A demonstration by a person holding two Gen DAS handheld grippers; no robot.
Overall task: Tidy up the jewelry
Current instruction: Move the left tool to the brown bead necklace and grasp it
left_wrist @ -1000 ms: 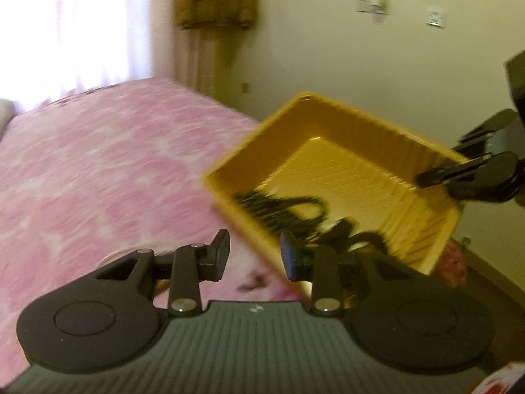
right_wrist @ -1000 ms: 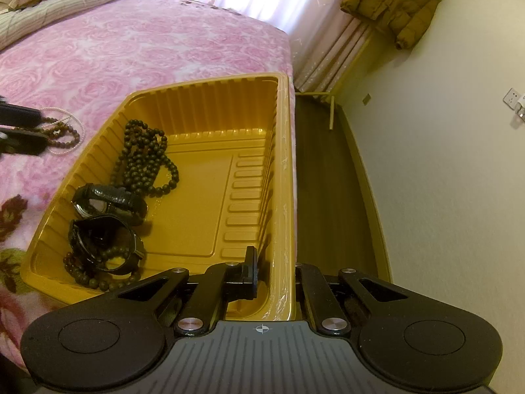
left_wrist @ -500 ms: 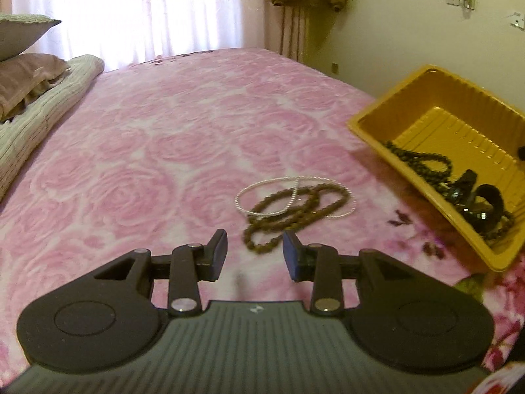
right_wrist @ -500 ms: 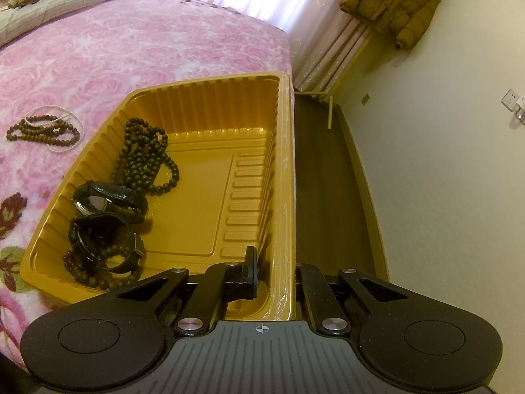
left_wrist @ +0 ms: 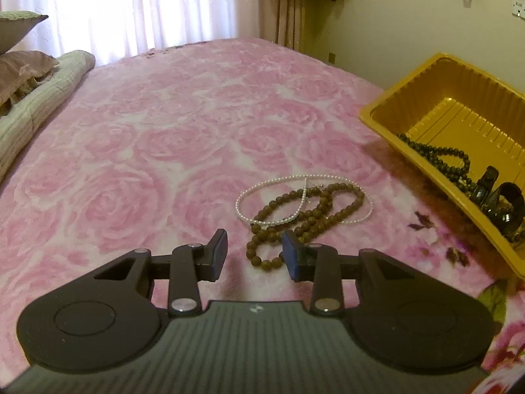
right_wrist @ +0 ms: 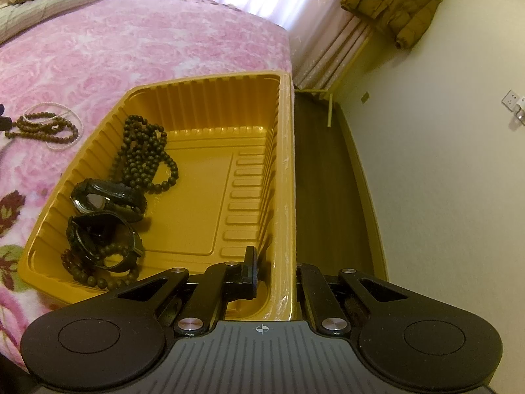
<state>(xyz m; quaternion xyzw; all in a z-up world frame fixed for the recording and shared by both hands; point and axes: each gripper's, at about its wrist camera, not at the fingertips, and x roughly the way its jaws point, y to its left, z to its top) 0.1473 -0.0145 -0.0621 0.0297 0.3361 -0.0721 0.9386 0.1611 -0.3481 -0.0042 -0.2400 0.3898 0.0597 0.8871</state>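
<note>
A brown bead necklace [left_wrist: 305,216] lies tangled with a thin white pearl strand [left_wrist: 272,190] on the pink rose bedspread [left_wrist: 147,138]. My left gripper [left_wrist: 256,254] hovers open just short of them, and the nearest brown loop shows in the gap between its fingers. The yellow tray [left_wrist: 459,111] sits to the right. In the right wrist view my right gripper [right_wrist: 277,275] is shut on the near right wall of the tray [right_wrist: 285,164]. One finger [right_wrist: 251,269] is inside, the other outside. The tray holds a dark bead necklace [right_wrist: 144,157], two black watches [right_wrist: 108,197] and a brown bead bracelet [right_wrist: 98,277].
The tray rests at the bed's edge, with dark floor [right_wrist: 328,180] and a cream wall beyond. Pillows [left_wrist: 19,65] and a folded quilt [left_wrist: 42,105] lie at the bed's far left. A brown coat [right_wrist: 393,3] hangs by the curtains.
The left wrist view swung from the tray to the bedspread, then came lower and closer to the brown beads and pearls. The right gripper and the tray stayed still.
</note>
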